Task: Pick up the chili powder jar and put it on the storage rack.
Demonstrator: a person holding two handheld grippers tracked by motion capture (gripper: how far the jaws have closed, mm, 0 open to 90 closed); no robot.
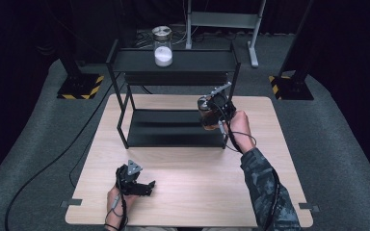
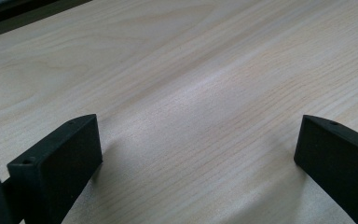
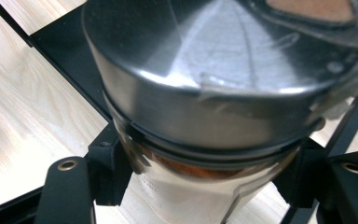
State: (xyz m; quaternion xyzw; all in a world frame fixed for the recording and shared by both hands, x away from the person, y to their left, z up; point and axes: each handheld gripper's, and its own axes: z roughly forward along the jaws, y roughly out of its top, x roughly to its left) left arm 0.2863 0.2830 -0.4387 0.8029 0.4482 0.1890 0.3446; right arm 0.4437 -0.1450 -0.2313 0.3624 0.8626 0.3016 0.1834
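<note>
Where the high view is read from its left edge, the first entry is the left tool (image 1: pixel 136 181), held low over the near left part of the pale wooden surface (image 1: pixel 188 192) by the person's left hand (image 1: pixel 118 198). Grey three-cornered plate on top; cable trailing toward the near edge. State: jaws wide apart, nothing between them. In the left gripper view both black jaws stand over bare wood grain, well apart from each other.

Next entry, centre: black metal shelf rack (image 1: pixel 173 96), two tiers, standing on the far half of the surface. Upper tier carries a glass jar of white powder (image 1: pixel 163 46) with a metal lid, upright, near the middle of that tier. Lower tier (image 1: pixel 173 127) sits just above the wood.

Next entry, right of centre: right tool (image 1: pixel 213 109), held by the right hand (image 1: pixel 238 126), sleeve in a camouflage pattern. State: jaws closed on a glass jar with brown contents (image 1: pixel 205 114). Location of the jar: at the right end of the rack, by its front right post, about level with the lower tier; whether its base touches the tier cannot be told. In the right gripper view the jar's brushed metal lid (image 3: pixel 214 74) looms close, the black pads (image 3: pixel 107 168) pressing the glass just under the lid on either side, rack bars and wood behind.
</note>
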